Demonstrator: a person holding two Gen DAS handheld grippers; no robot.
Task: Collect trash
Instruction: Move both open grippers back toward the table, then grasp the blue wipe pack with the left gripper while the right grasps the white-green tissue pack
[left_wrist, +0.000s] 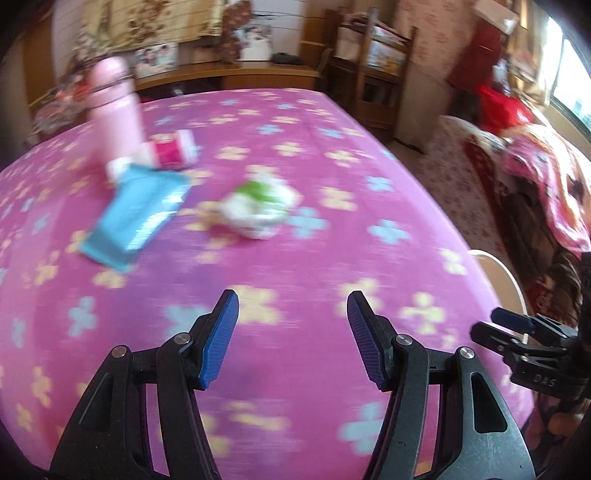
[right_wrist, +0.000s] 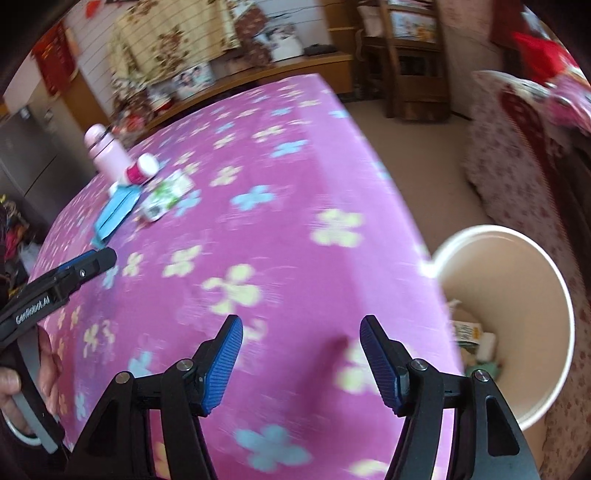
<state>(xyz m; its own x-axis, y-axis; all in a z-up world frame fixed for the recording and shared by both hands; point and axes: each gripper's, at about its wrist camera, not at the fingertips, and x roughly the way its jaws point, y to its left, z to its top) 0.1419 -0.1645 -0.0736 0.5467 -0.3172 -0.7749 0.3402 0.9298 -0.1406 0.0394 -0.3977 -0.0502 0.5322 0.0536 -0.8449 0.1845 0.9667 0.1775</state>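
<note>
Hovering with jaws apart and empty, left gripper and right gripper face bare tablecloth; bin sits off its 3 o'clock edge.

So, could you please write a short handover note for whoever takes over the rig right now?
Left gripper: open, empty, above the tablecloth.
Right gripper: open, empty, near the table edge by the white bin.
Done: some trash already lies in the bin.
Left: crumpled green-white wrapper, blue packet, small red-labelled bottle, all on the far side by the upright pink flask.
</note>
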